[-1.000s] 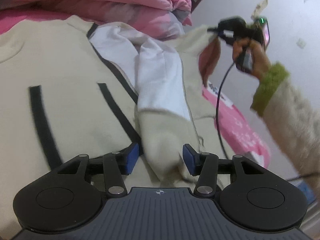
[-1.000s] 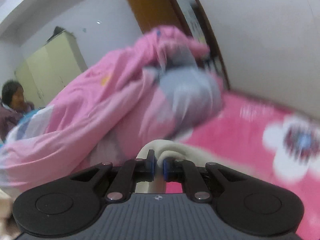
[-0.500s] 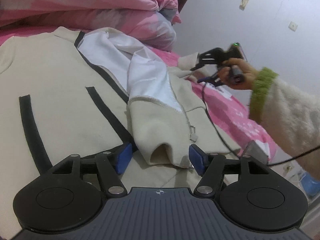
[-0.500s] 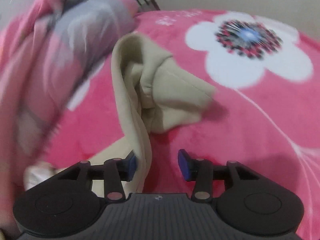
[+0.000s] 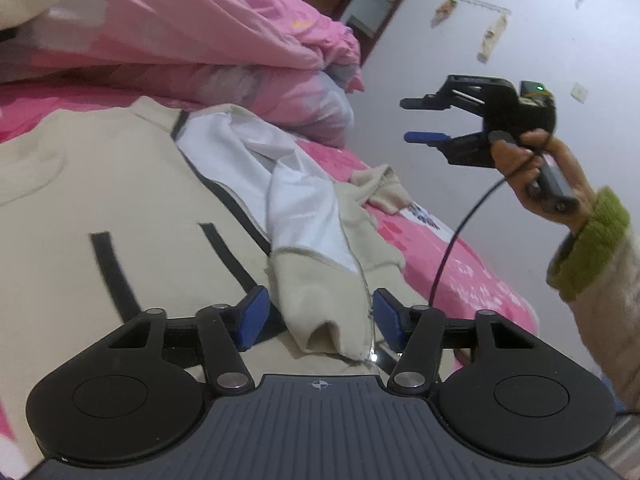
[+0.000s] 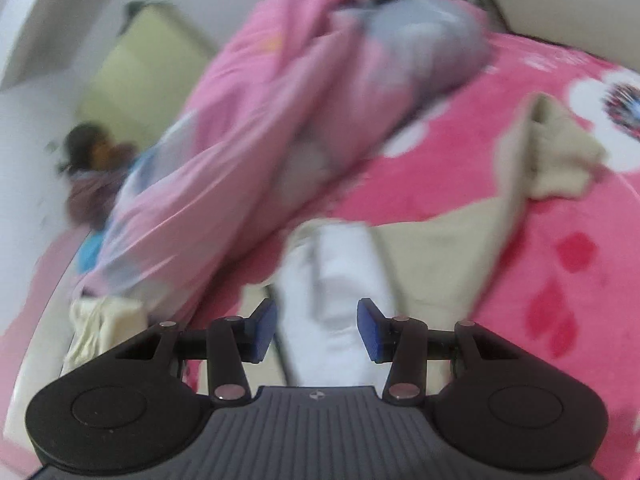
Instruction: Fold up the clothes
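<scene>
My left gripper (image 5: 318,320) stood open around the cream jacket's (image 5: 120,184) folded hem. My right gripper (image 5: 420,120) hung open above the bed (image 5: 472,272), far right of the jacket.

One cream jacket (image 5: 120,208) lies ahead of the left tool (image 5: 316,316), with one sleeve (image 5: 384,188) spread beyond. Two tools show: the left, and the right tool (image 5: 420,120) held by one hand (image 5: 548,176). One pink quilt (image 5: 180,40) is heaped farther ahead. One folded cream garment (image 6: 100,320) sits left of the right tool.

Both wrist views low over the bed (image 5: 472,264), sharing the jacket (image 5: 100,208).
</scene>
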The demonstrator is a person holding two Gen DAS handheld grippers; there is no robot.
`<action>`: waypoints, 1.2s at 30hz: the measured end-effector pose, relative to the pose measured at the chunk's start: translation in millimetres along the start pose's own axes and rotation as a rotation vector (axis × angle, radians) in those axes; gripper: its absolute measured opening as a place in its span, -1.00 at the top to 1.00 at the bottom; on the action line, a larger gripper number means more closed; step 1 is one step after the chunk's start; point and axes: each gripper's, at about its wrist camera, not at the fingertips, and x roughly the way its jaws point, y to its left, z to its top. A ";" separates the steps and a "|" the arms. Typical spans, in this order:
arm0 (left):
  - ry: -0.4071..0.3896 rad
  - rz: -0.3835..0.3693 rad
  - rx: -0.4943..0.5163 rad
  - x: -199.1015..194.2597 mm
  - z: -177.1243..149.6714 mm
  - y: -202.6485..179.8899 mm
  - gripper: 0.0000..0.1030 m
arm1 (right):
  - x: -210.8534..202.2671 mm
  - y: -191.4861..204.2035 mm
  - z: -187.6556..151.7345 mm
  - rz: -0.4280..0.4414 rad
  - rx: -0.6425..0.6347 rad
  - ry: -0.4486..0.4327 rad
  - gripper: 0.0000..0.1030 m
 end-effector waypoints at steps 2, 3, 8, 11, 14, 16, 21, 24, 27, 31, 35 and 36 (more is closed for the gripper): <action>-0.002 0.020 -0.019 -4.1 13.0 4.1 0.00 | 3.5 17.0 -3.2 0.015 -0.039 0.005 0.08; -0.003 0.030 -0.029 -6.1 19.4 6.1 0.05 | 10.3 19.3 -1.4 0.017 -0.033 0.010 0.08; -0.008 0.086 -0.070 -11.6 52.7 17.1 0.09 | 59.7 7.4 6.3 0.010 0.040 0.048 0.08; -0.011 0.144 -0.053 15.1 76.8 28.6 0.09 | 105.5 -21.4 11.3 -0.014 0.131 0.098 0.08; -0.016 0.186 -0.013 49.1 93.4 42.9 0.09 | 145.9 -51.3 19.1 -0.074 0.209 0.112 0.07; -0.028 0.221 0.013 76.5 101.7 54.7 0.09 | 167.2 -64.8 25.5 -0.107 0.223 0.100 0.07; -0.042 0.249 -0.016 124.4 104.2 87.4 0.12 | 215.8 -81.7 42.1 -0.082 0.265 0.109 -0.17; -0.047 0.245 -0.060 139.1 98.5 105.3 0.13 | 238.9 -84.9 43.5 -0.052 0.264 0.136 -0.17; -0.051 0.241 -0.105 153.8 92.8 123.2 0.14 | 243.0 -78.8 41.2 0.014 0.227 0.123 0.24; -0.064 0.215 -0.180 153.2 88.5 139.3 0.20 | 231.8 -49.1 37.0 0.026 0.080 0.064 0.70; -0.100 0.191 -0.232 147.4 88.6 148.7 0.20 | 215.3 12.5 28.4 0.012 -0.239 -0.018 0.72; -0.108 0.185 -0.245 146.0 88.7 151.1 0.20 | 212.5 33.1 21.6 0.003 -0.365 -0.034 0.72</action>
